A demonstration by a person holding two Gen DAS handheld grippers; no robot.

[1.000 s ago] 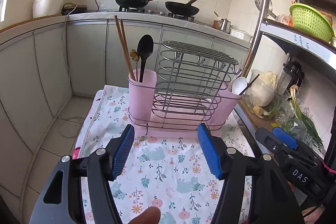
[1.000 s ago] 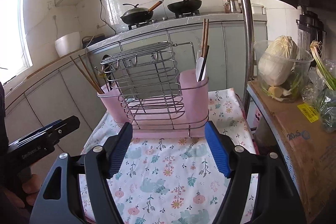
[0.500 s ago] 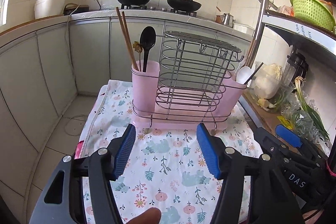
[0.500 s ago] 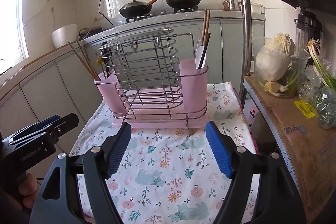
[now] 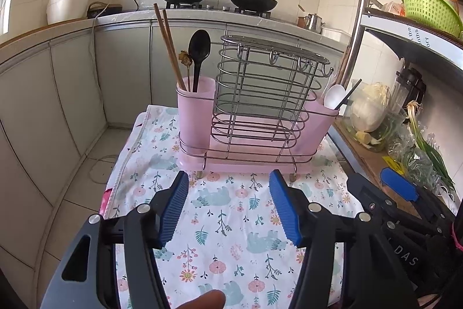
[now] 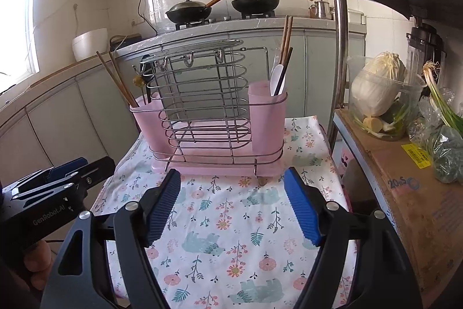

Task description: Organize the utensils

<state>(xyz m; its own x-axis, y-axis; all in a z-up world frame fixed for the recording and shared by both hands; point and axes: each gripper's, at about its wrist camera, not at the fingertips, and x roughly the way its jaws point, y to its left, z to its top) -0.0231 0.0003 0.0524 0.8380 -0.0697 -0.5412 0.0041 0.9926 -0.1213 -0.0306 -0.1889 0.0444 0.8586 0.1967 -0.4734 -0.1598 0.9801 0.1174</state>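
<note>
**Both claws apart over bare cloth, rack ahead**

Nearest: left claw (image 5: 228, 207) and right claw (image 6: 233, 206), each spread wide, gripping nothing, ribbed blue pads (image 5: 173, 210) above the floral cloth (image 5: 225, 236). Open cloth between claws and rack. Left cloth edge dropping to tiled floor (image 5: 86, 178); on the right, a cardboard box (image 6: 405, 193) and steel shelf post (image 6: 337, 48) close beside the table.

Farther on: wire rack (image 5: 260, 106) on a pink tray, chrome loops, hooks along the top. Left pink cup (image 5: 195, 112) with wooden chopsticks (image 5: 167, 45), black spoon (image 5: 198, 51), small gold-headed piece. Right pink cup (image 6: 267, 118) with white spoon (image 6: 276, 77), chopsticks, dark stick.

Farthest: grey cabinets, two black woks (image 5: 251, 0).
</note>
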